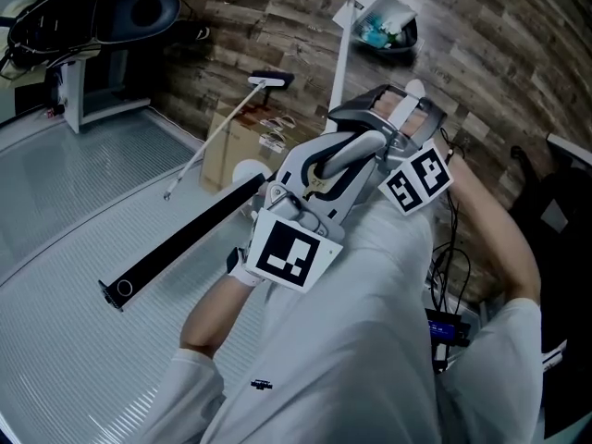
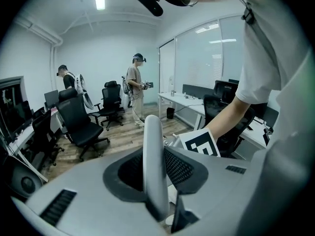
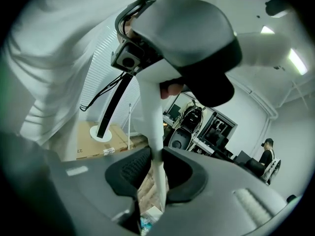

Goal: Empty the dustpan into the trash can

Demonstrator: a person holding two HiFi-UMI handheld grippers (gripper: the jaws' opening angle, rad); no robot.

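White smooth round dustpan handle clamped between left fingers, also right fingers.

You've a white dustpan handle and a dark pan holding teal and white scraps. Your marker cubes carry black squares on white. The floor is brown wood-grain plank, the mat is pale grey and ribbed, and the cardboard box is tan.
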